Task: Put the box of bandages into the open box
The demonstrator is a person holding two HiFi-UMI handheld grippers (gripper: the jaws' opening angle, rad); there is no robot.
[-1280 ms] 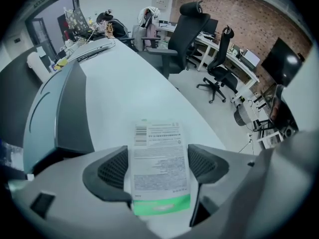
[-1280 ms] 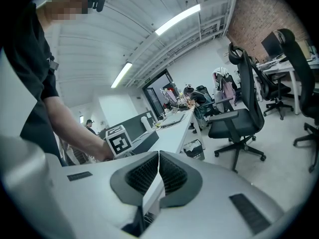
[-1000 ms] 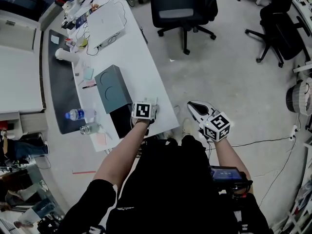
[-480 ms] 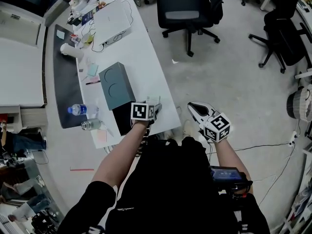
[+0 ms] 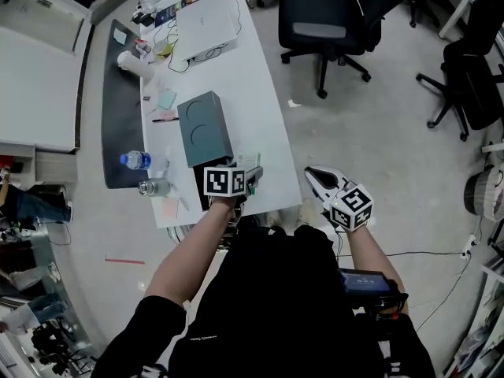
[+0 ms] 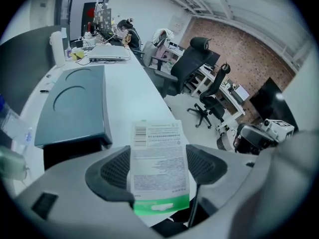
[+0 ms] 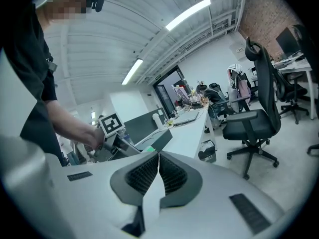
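Observation:
My left gripper (image 5: 250, 176) is shut on the box of bandages (image 6: 158, 166), a flat white box with small print and a green band. It hangs at the near end of the white table (image 5: 244, 93). The open box (image 5: 200, 191) is black and lies just left of that gripper. The left gripper view shows the open box's dark side (image 6: 70, 151) under a grey-green lid (image 6: 75, 103). This lid (image 5: 206, 128) lies just beyond the opening. My right gripper (image 5: 317, 176) is shut and empty, over the floor right of the table.
A water bottle (image 5: 135, 161) and a glass jar (image 5: 153, 187) stand left of the open box. A laptop (image 5: 206, 28) and cables lie at the table's far end. A dark mat (image 5: 118, 116) runs along the left side. Office chairs (image 5: 327, 24) stand on the floor to the right.
The head view has shifted, so the table sits further right in frame. My left gripper with the bandage box is now closer to the black open box. The right gripper has barely moved.

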